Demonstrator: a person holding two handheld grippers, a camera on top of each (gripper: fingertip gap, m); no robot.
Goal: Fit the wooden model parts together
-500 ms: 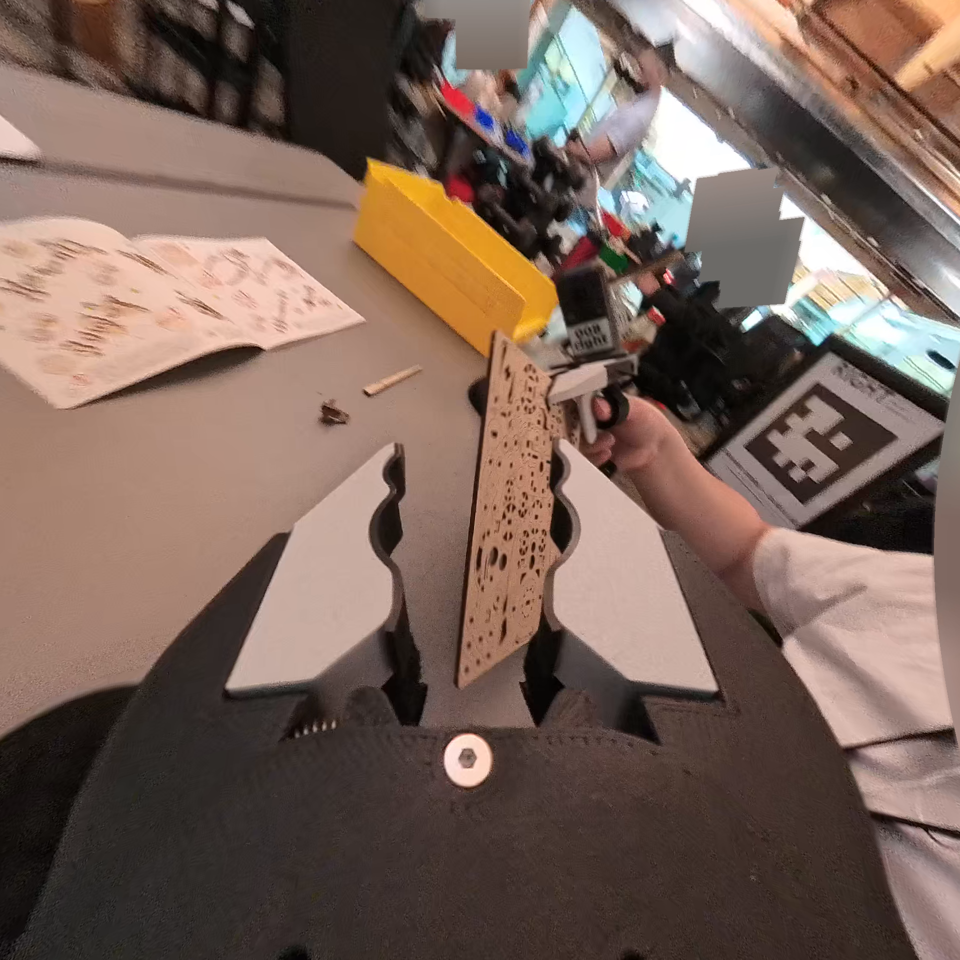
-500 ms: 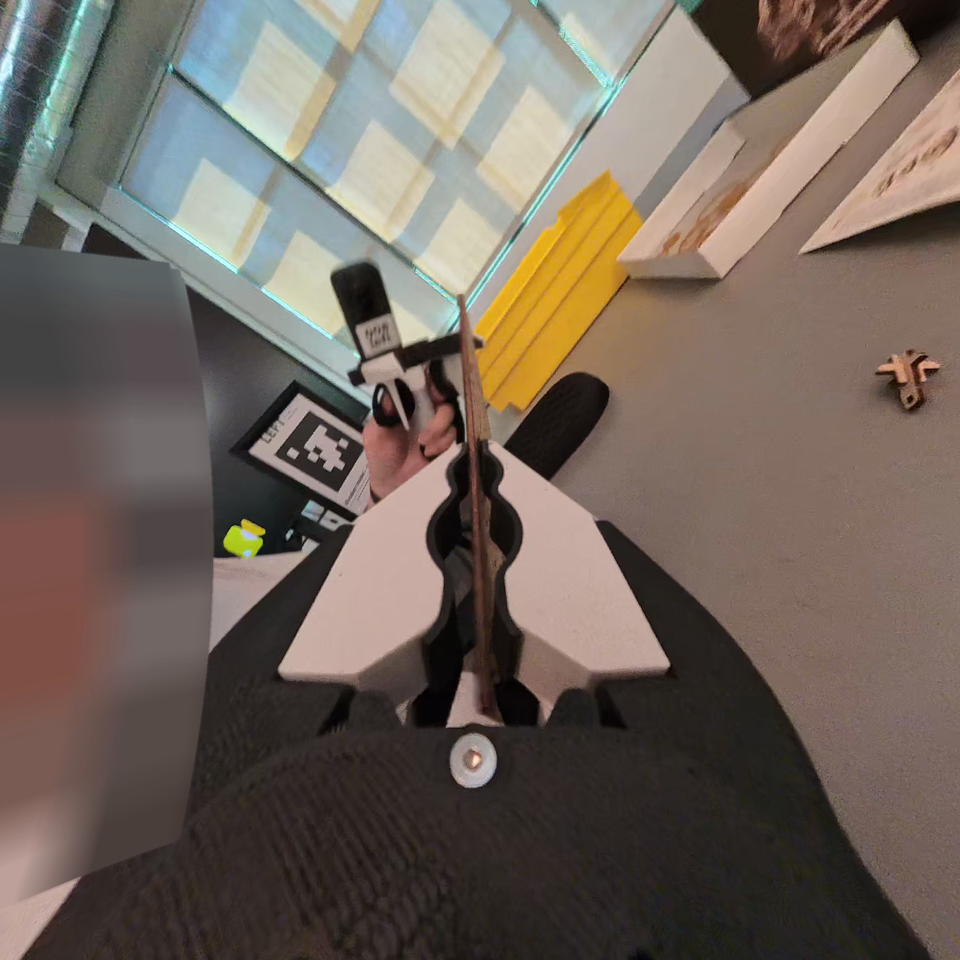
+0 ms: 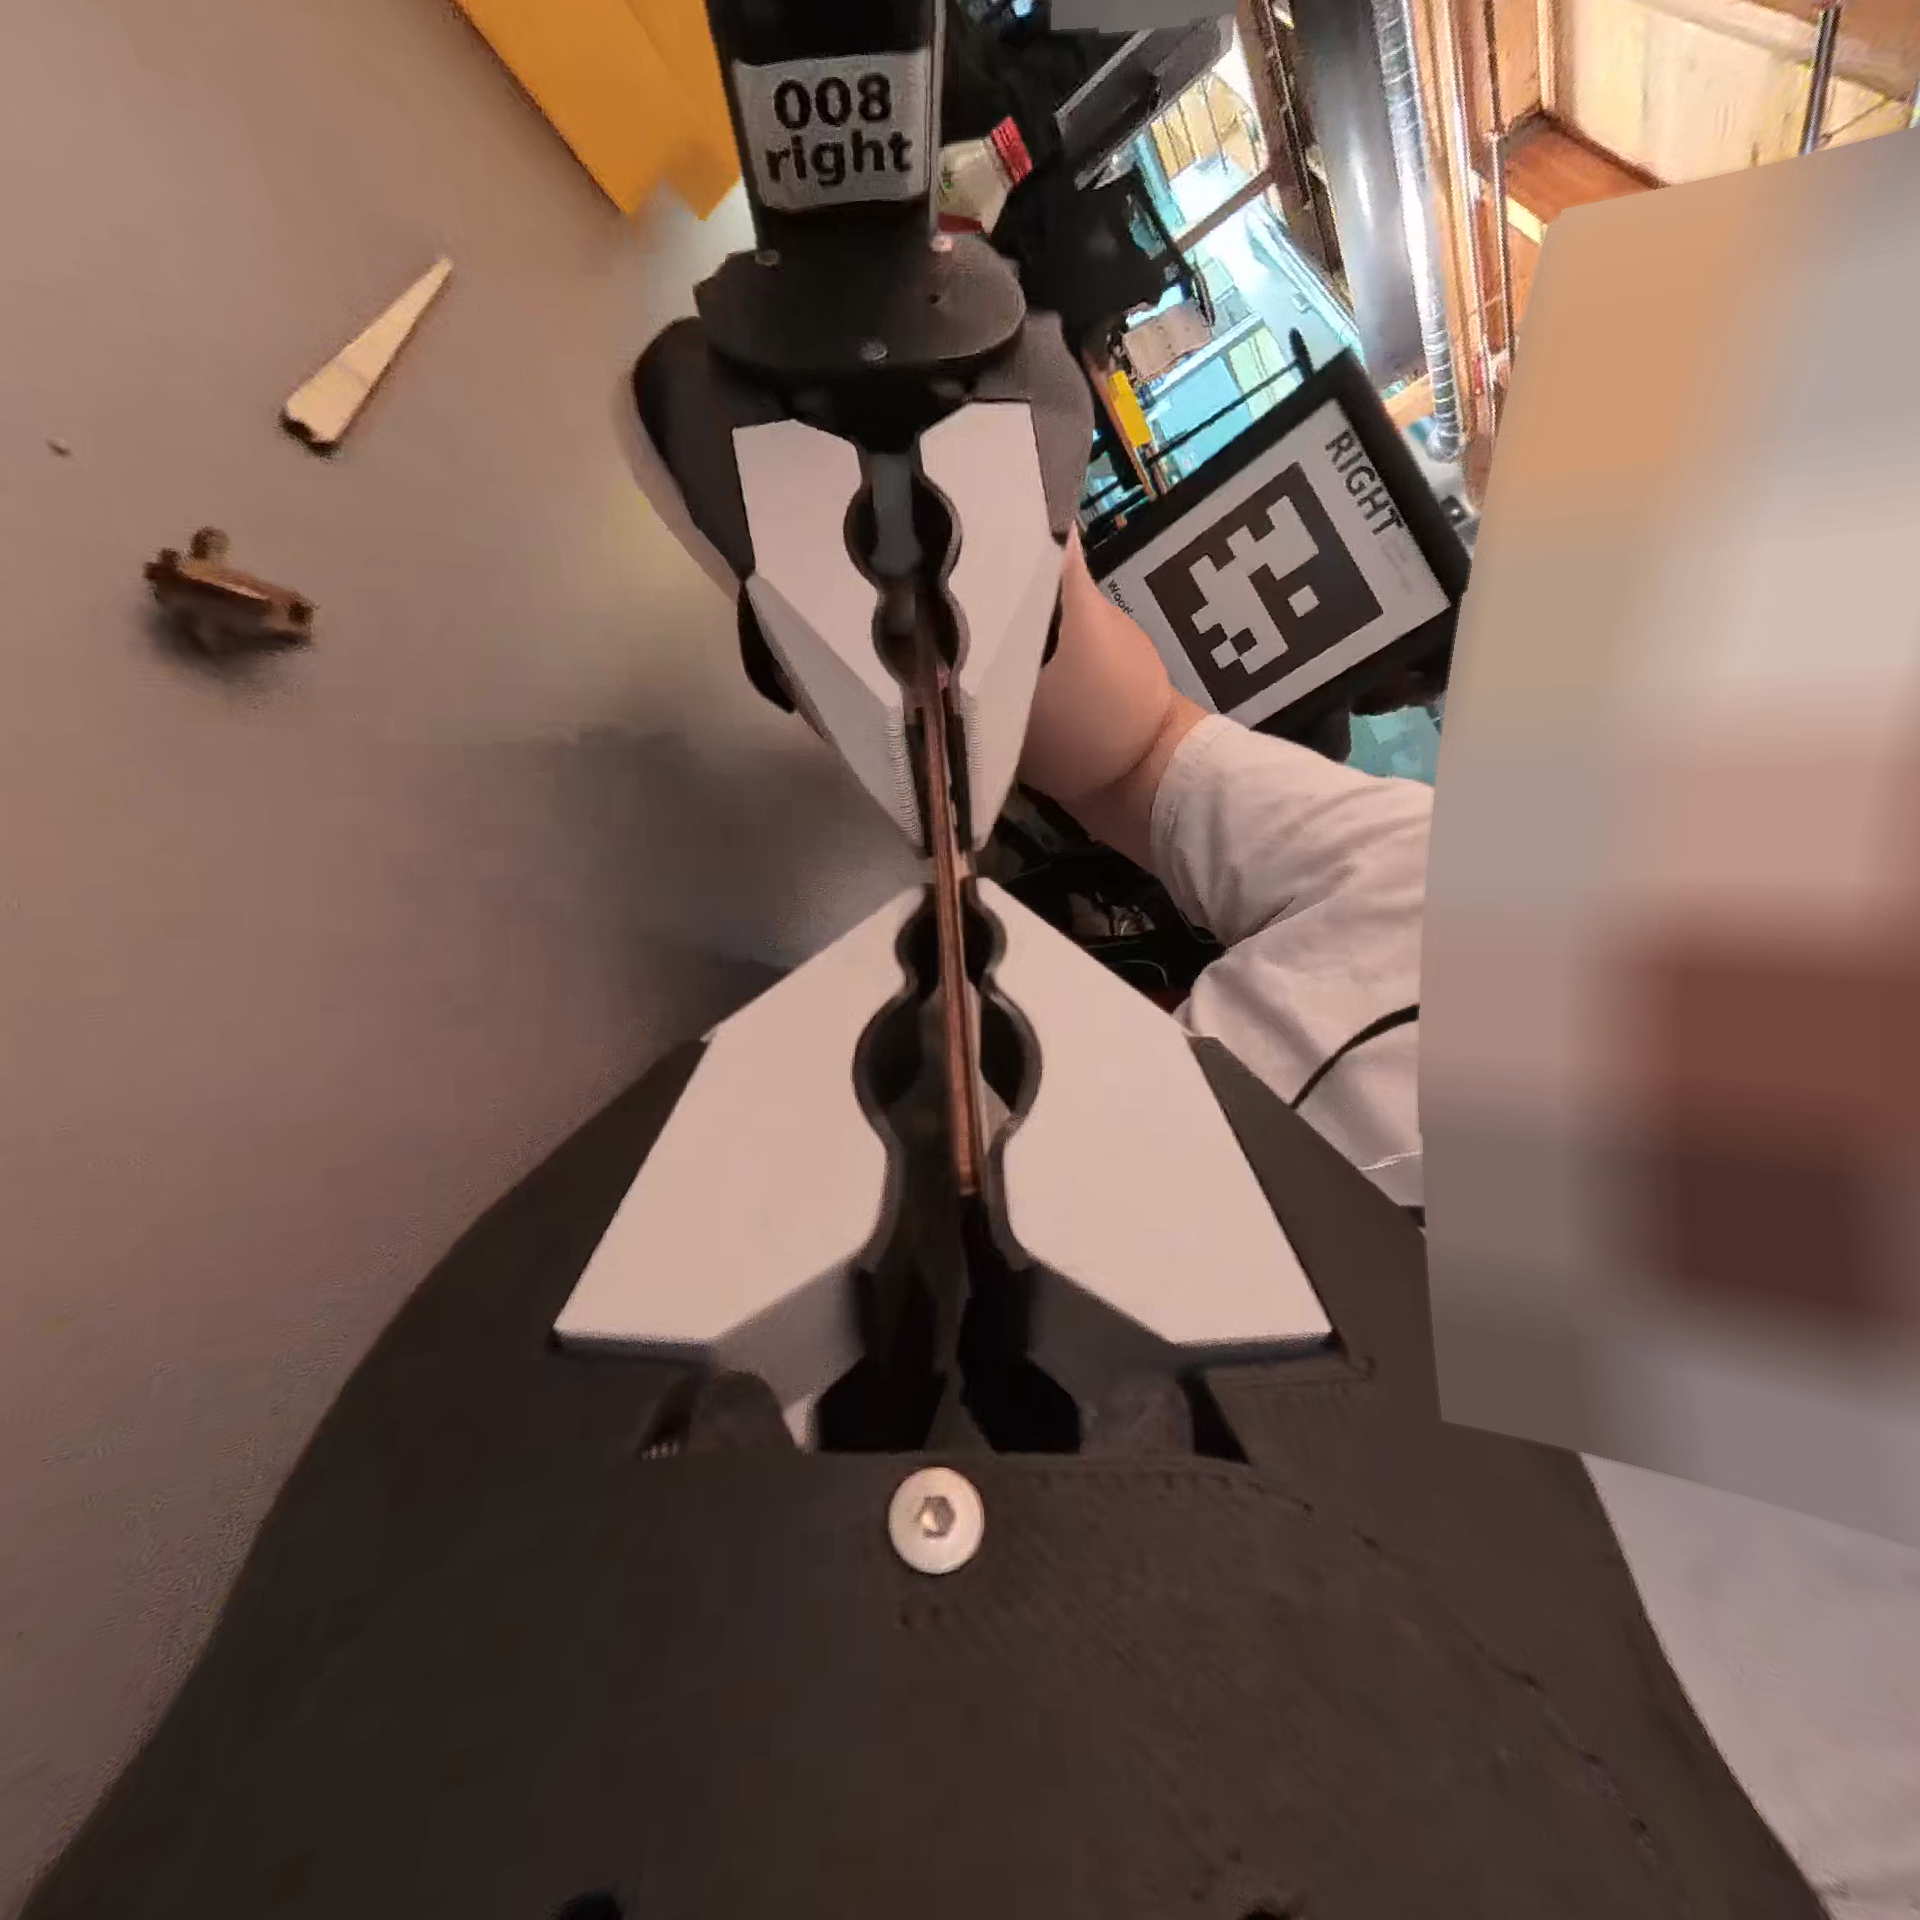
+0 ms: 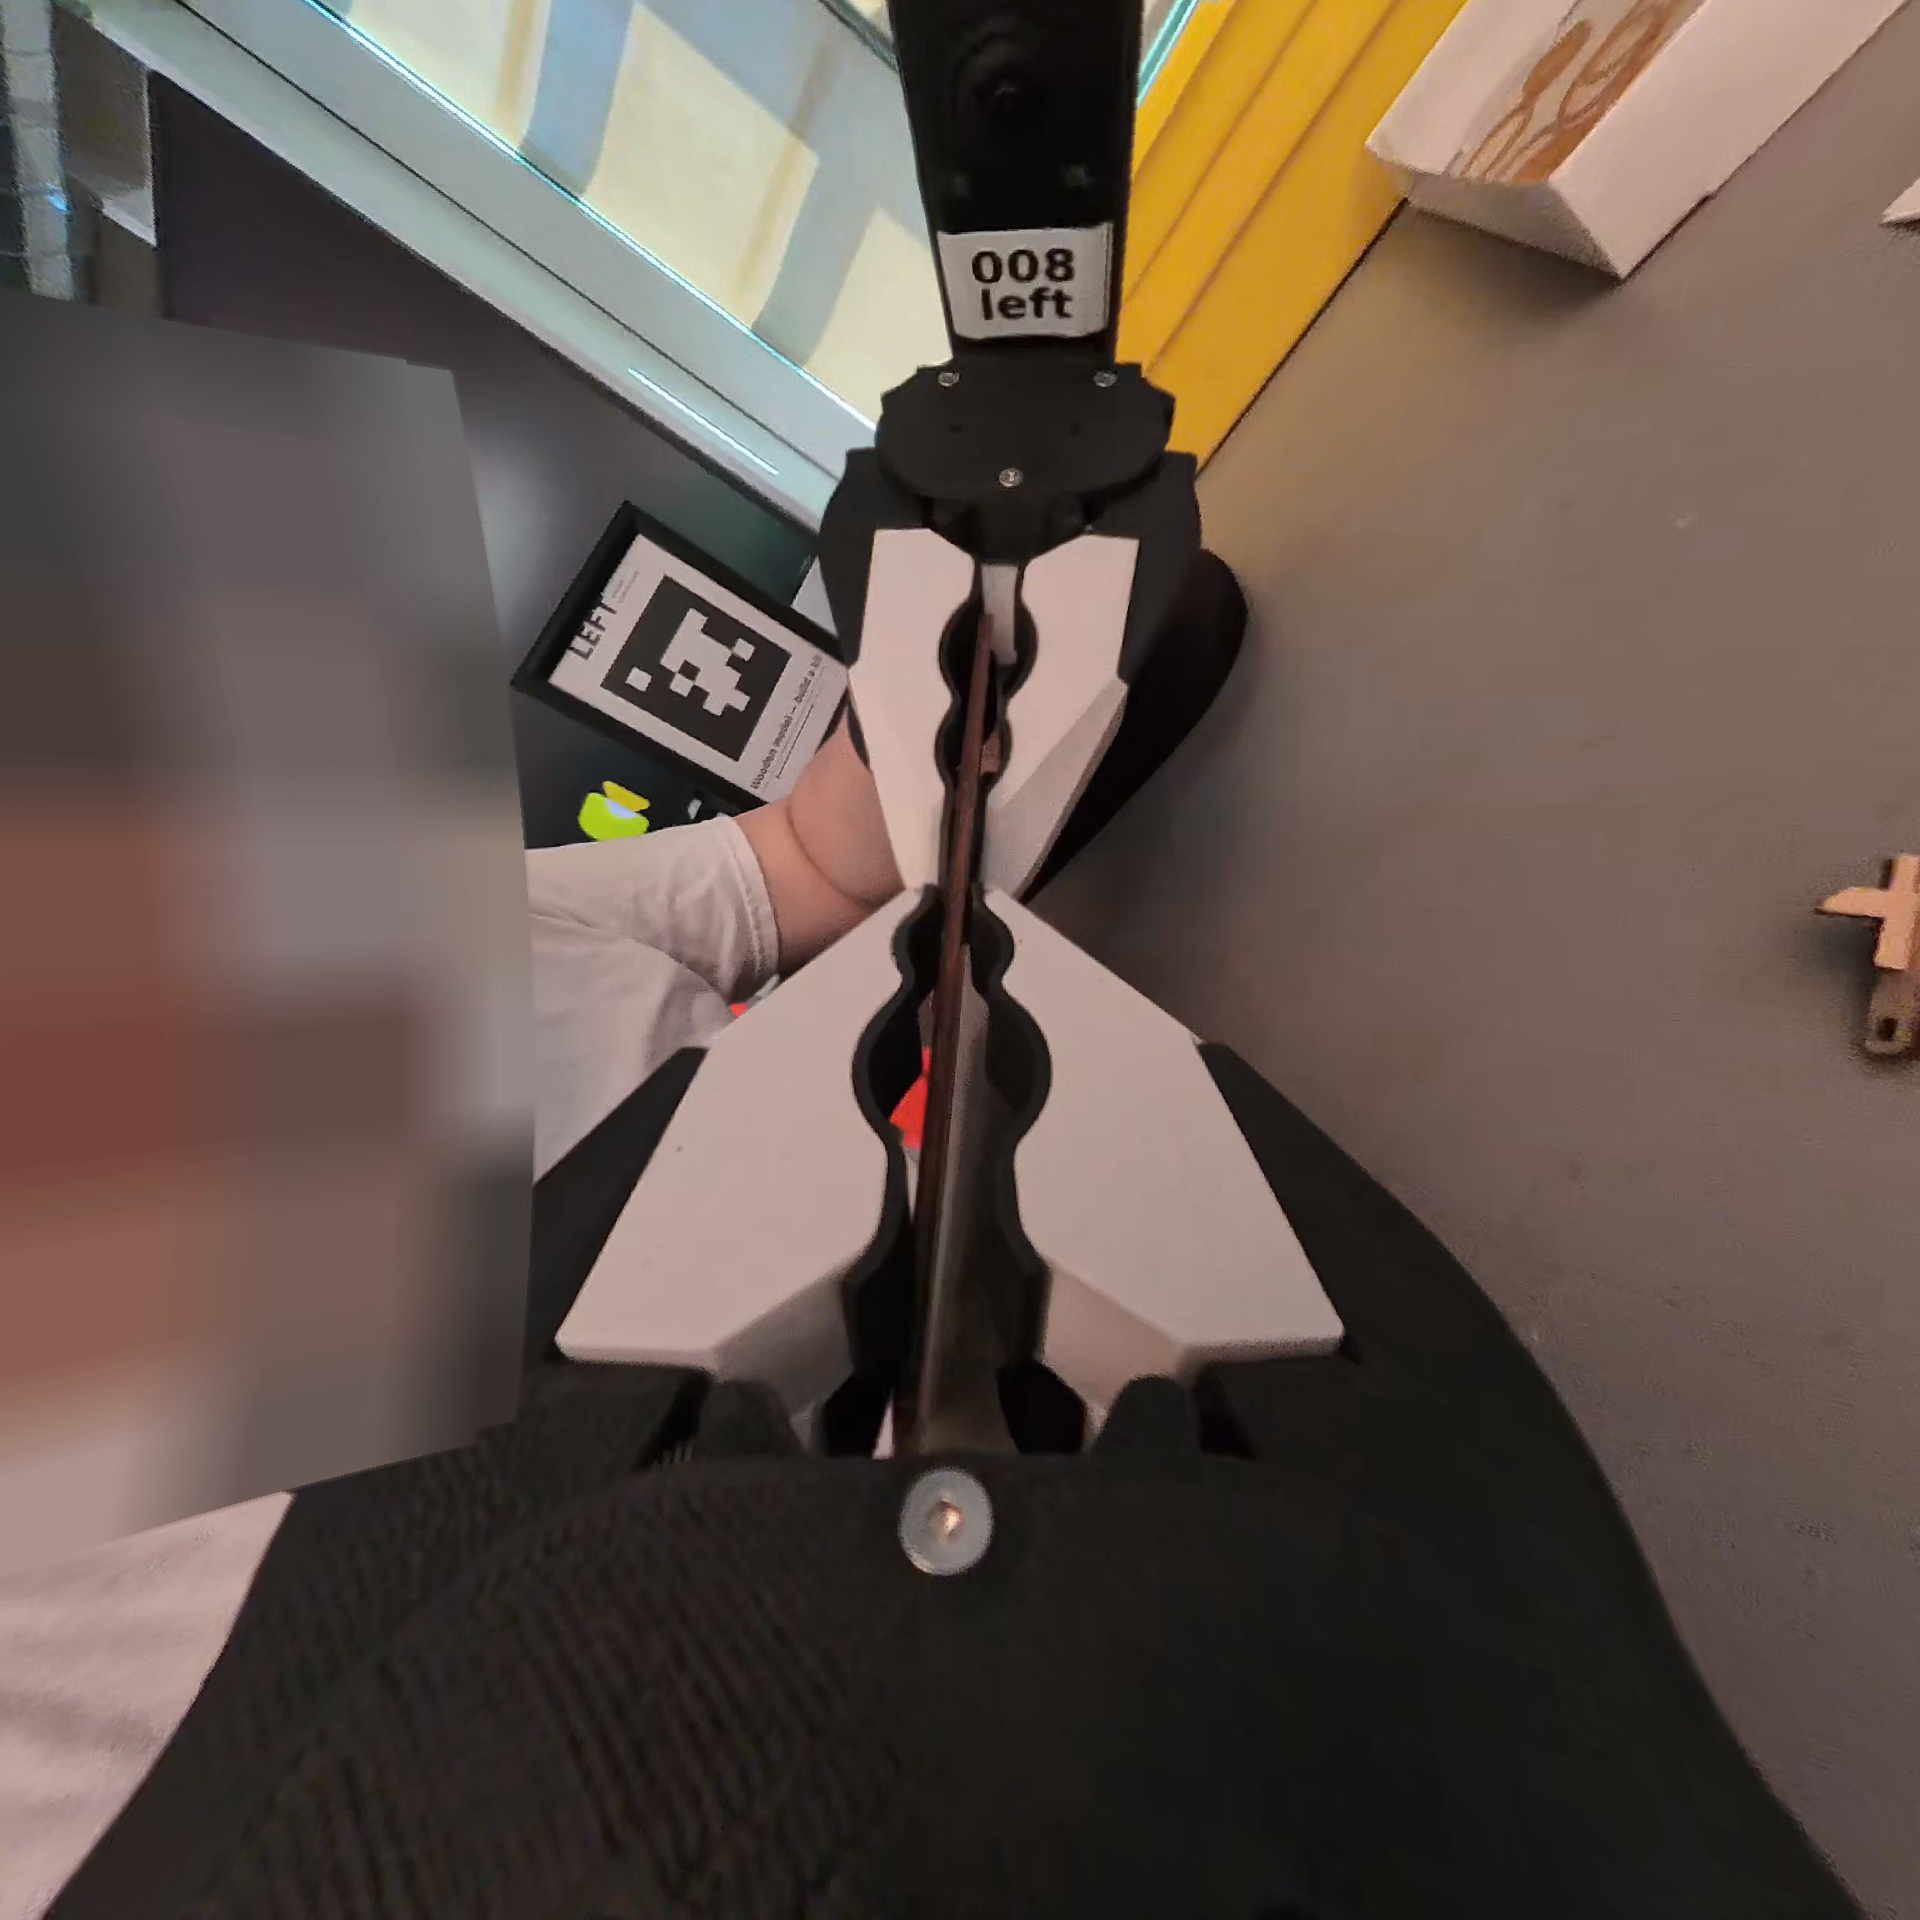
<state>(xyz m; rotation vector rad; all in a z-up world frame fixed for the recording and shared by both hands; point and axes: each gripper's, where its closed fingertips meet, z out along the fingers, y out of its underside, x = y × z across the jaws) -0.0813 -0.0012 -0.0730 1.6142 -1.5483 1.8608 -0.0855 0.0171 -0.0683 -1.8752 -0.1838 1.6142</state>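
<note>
Half a second ago your left gripper [image 3: 951, 904] stood wide apart, with the wooden sheet [image 3: 958, 1039] only leaning against one finger; now its fingers have come together on the sheet, and both grippers face each other tip to tip. Your right gripper [image 4: 951, 909] is clamped on the same sheet [image 4: 951, 1091] from the other end, as before. You see the sheet only edge-on, a thin brown line running through both pairs of fingers, held in the air above the grey table [image 3: 312, 935]. This means the sheet is now carried by two grips, so I think one of them can let go, or you can bend it to free a part. Be careful: such a thin sheet may crack if the two grippers twist against each other. A small wooden part [image 3: 229, 603] and a wedge [image 3: 364, 358] lie on the table, well apart from the grippers.
</note>
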